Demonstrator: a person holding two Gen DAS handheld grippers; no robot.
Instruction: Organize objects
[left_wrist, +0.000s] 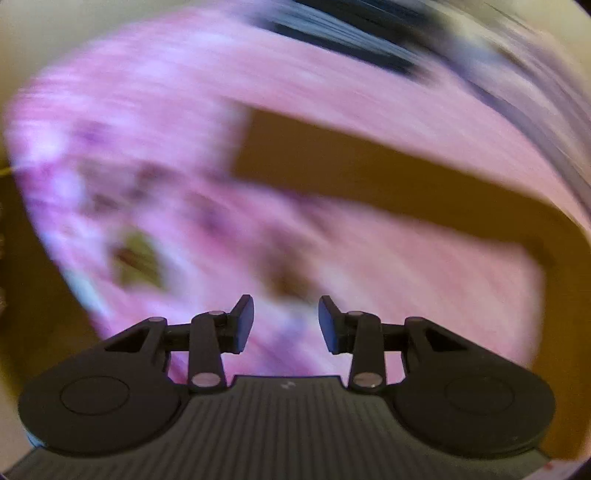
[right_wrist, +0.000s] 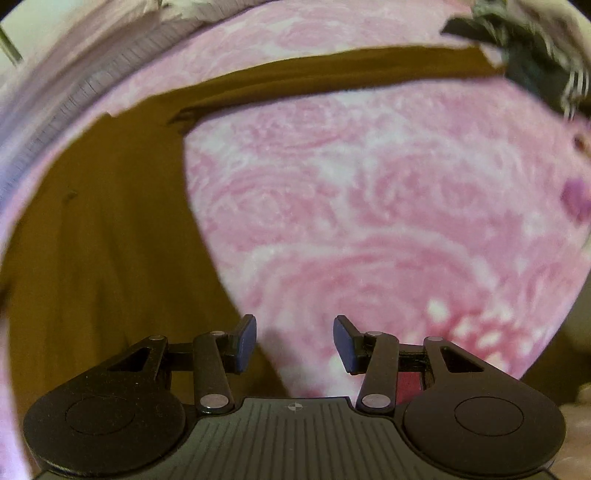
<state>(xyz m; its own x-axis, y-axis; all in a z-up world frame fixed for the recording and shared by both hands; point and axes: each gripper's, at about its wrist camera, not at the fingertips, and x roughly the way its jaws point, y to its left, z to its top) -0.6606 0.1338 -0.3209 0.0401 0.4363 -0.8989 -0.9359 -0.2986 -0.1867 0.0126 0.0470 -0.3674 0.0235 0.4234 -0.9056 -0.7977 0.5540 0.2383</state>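
a: what do you have in front of you?

b: i'm looking down on a pink rose-patterned cloth (right_wrist: 369, 206) spread flat, soft and light by the look of it, likely to drape and slip. its edge lies against a brown wooden surface (right_wrist: 103, 236). i can't say whether that is a tabletop or the floor.

a: where would you take hold?

b: at the corner just ahead of my right tongs (right_wrist: 294, 343), pinching the hem. those stand part open, nothing between them.

a: and the left?

b: the left tongs (left_wrist: 286, 323) are also parted and empty, over a badly blurred view of the cloth.

a: any containers?

b: none i can make out. a dark fuzzy thing (right_wrist: 535, 70) sits at the far edge, unclear.
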